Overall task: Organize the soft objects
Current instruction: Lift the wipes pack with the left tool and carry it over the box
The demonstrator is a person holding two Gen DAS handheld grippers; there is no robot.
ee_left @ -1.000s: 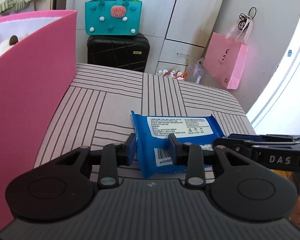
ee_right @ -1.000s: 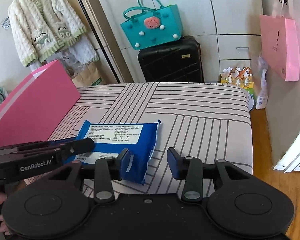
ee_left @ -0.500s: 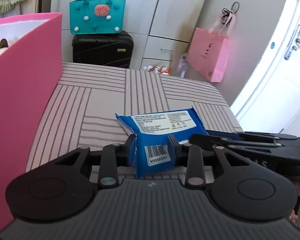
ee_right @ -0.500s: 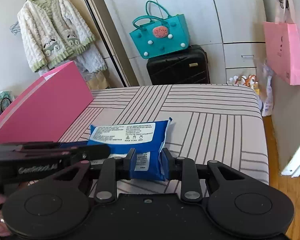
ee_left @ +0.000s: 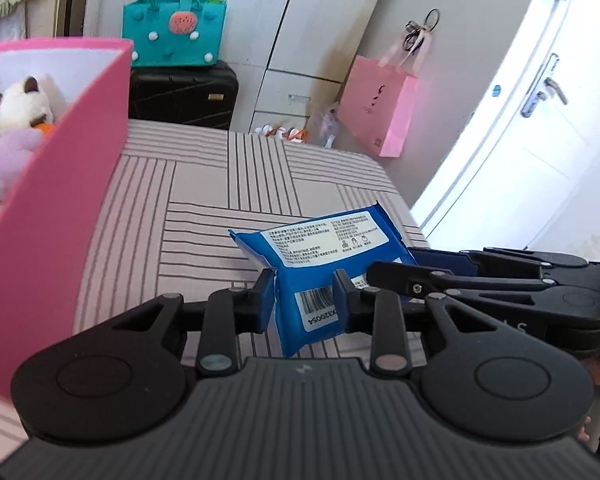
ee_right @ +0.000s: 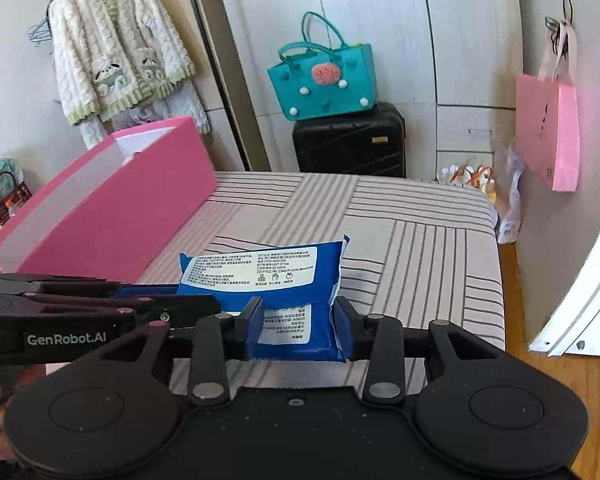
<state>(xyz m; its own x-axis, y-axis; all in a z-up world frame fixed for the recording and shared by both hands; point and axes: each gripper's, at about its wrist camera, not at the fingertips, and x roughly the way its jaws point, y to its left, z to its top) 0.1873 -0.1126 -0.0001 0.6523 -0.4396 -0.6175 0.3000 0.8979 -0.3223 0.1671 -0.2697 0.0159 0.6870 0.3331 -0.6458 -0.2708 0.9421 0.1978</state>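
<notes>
Between the fingers of our left gripper point(ee_left: 305, 299) sits one short end of the blue wipes pack point(ee_left: 324, 264), the pads pressed against its sides where the barcode label shows. Our right gripper point(ee_right: 298, 325) pinches the opposite end of the same pack point(ee_right: 268, 276), pads squeezing the wrapper; its jaws have just been opening a little, yet the pack stays clamped between them. The left jaws have just been closing slightly on their end.

We hold the pack raised off the striped cushion point(ee_left: 220, 184), label side up. Its long axis runs from one gripper to the other, side to side across the near part of the cushion; in the left view it tilts, the far corner higher.

Beyond it, the pink box point(ee_left: 60, 208) stands on the cushion to the left, apart from the pack. Only the left view looks into the box: a white plush cat point(ee_left: 24, 102) and a lilac plush point(ee_left: 4, 160) lie inside. Only the right view shows the box's whole long side point(ee_right: 112, 208) and a fluffy cardigan point(ee_right: 116, 48) hanging on the wall. Both views show the teal bag point(ee_right: 324, 76) on the black suitcase point(ee_right: 348, 140) and a pink paper bag point(ee_left: 380, 112).
</notes>
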